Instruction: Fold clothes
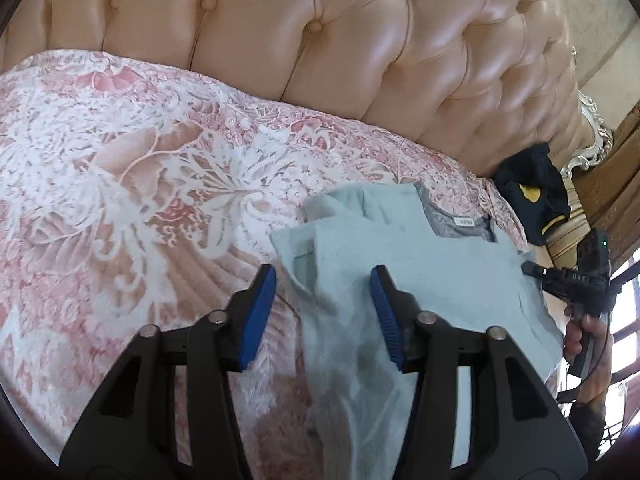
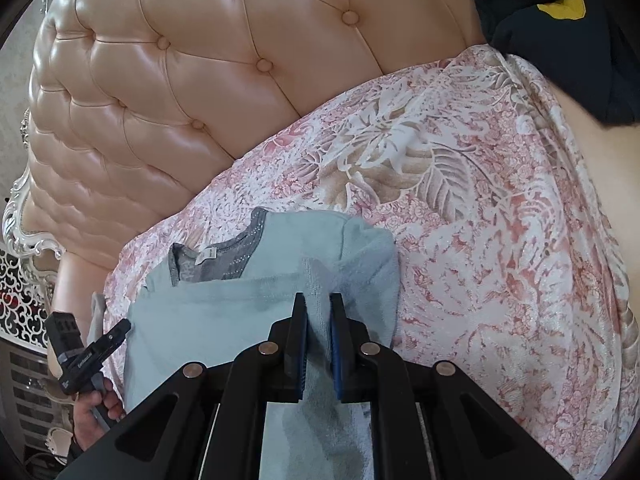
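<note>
Pink floral bedspread (image 1: 120, 184) carries the pale blue shirt (image 1: 420, 264), partly folded near the headboard (image 1: 320, 40); the right gripper (image 2: 318, 344) pinches its fabric, the left gripper (image 1: 324, 312) gapes, so any fold should travel level, edges matched.

Shirt (image 1: 404, 264) on bedspread (image 1: 120, 184), near its edge. Headboard (image 1: 320, 48) behind bedspread. Second garment (image 1: 532, 192) beyond shirt, against headboard. Left gripper (image 1: 323, 312) over shirt's edge; right gripper (image 2: 318, 344) astride a shirt fold.
</note>
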Motion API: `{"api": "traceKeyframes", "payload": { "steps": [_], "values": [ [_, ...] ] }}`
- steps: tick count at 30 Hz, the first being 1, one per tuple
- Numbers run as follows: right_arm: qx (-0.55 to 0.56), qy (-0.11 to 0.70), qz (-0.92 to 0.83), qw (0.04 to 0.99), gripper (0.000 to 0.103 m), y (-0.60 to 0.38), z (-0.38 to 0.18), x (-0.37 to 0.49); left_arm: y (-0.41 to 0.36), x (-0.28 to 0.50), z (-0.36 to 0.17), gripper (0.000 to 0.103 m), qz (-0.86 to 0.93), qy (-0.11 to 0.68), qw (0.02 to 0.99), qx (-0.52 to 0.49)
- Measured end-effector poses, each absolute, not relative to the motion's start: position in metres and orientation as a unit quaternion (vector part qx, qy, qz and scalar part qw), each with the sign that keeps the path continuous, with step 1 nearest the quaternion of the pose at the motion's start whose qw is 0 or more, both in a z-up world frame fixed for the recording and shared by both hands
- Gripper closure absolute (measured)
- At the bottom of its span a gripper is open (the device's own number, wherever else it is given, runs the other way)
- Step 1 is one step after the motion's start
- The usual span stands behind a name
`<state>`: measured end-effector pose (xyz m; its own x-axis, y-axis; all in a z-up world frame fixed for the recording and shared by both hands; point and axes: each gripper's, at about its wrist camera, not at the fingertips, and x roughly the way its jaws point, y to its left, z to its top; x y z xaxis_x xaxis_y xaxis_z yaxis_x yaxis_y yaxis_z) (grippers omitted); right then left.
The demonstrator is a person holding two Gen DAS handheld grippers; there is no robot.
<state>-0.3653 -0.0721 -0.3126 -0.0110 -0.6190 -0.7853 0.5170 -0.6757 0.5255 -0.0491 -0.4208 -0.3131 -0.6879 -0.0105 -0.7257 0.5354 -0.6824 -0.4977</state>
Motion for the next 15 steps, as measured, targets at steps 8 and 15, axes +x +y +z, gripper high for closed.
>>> {"api": "traceKeyframes", "payload": {
  "steps": [8, 15],
  "values": [
    [0.577, -0.047, -0.708, 0.404, 0.093, -0.068, -0.308, -0.364, -0.414, -0.064, -0.301, 0.094, -0.845, 0.337, 0.153, 0.386],
    [0.545, -0.075, -0.716, 0.43, 0.095, -0.057, -0.273, -0.359, -0.404, -0.068, -0.257, 0.095, -0.869, 0.301, 0.137, 0.367]
  ]
}}
